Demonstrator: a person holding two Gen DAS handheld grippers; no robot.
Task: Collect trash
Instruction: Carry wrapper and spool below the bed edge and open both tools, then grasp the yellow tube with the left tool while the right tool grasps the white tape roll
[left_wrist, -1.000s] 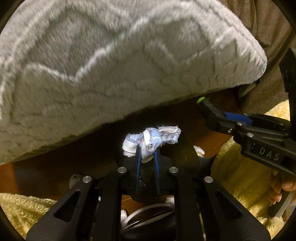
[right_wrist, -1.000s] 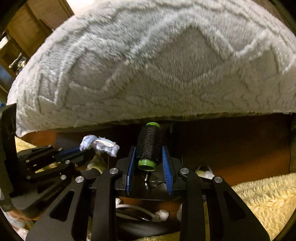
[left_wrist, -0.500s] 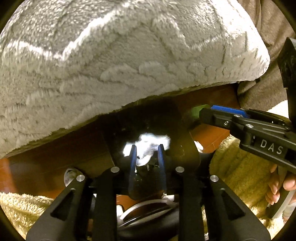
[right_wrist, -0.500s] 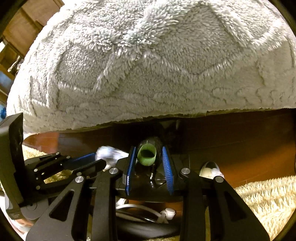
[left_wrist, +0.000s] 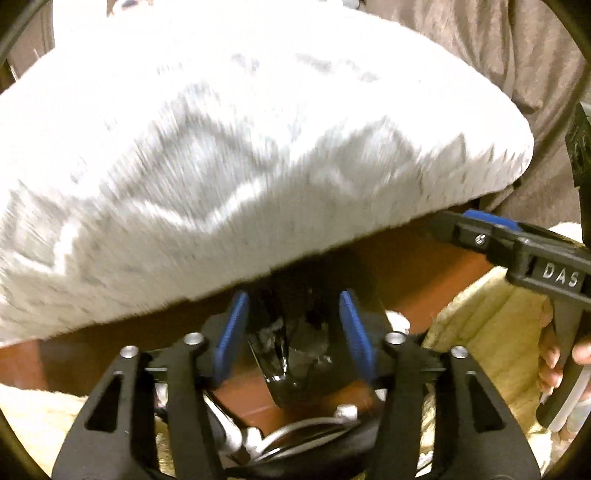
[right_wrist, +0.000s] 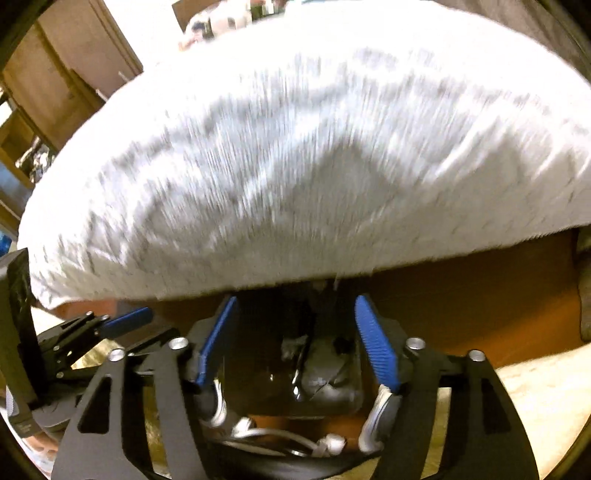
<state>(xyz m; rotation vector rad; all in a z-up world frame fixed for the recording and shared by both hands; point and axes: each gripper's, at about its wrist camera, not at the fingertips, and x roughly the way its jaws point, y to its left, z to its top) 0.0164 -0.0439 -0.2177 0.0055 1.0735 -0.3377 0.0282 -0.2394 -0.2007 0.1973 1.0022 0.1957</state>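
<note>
My left gripper hangs over a black bag. Its jaws are opening and nothing is pressed between the blue pads. A pale crumpled wad lies down inside the bag. In the right wrist view my right gripper is over the same black bag, jaws opening and empty, with greyish crumpled scraps in the bag below. Each gripper shows in the other's view: the right gripper at the right, the left gripper at the left. The thread spool is not visible.
A big fluffy grey-white pillow overhangs the bag just ahead of both grippers. Yellowish fleece blanket lies to either side over a brown wooden surface. White cables sit close below. A hand holds the right gripper's handle.
Both grippers went from shut to open and rose. The crumpled wad left the left jaws and the black spool with green ends left the right jaws; the view pulled back from the pillow.
</note>
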